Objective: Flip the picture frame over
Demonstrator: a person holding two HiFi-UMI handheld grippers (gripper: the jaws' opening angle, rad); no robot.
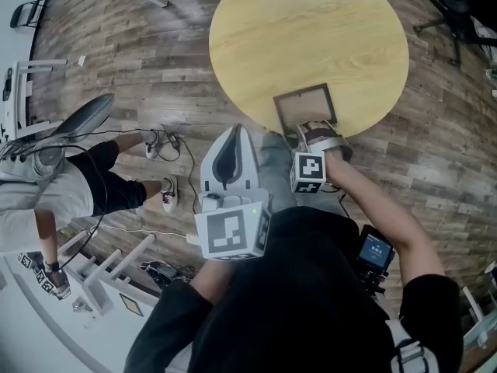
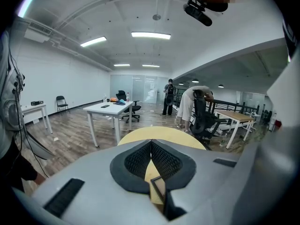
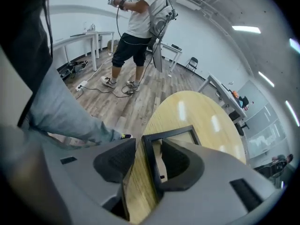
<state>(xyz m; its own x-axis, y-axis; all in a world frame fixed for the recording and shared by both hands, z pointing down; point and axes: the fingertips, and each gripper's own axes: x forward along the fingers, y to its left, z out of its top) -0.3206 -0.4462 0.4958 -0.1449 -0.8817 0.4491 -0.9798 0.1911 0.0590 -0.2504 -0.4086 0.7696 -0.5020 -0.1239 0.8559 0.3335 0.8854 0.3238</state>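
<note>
A dark-edged picture frame (image 1: 305, 107) lies flat at the near edge of the round wooden table (image 1: 311, 37). My right gripper (image 1: 314, 133) points steeply down at the frame's near side. In the right gripper view the jaws (image 3: 149, 146) stand open astride one dark side bar of the frame (image 3: 173, 132), with bare wood showing between the left pad and the bar. My left gripper (image 1: 237, 129) hangs off the table's near-left edge, over the floor, its tips together and nothing held. In the left gripper view the frame's corner (image 2: 158, 186) shows through the gap behind the shut tips (image 2: 151, 143).
A person in a white shirt and black shorts (image 1: 46, 185) stands on the wood floor to the left, with cables (image 1: 167, 142) lying nearby. An office chair (image 1: 458, 6) is at the far right. White desks (image 2: 105, 109) and people stand further back in the room.
</note>
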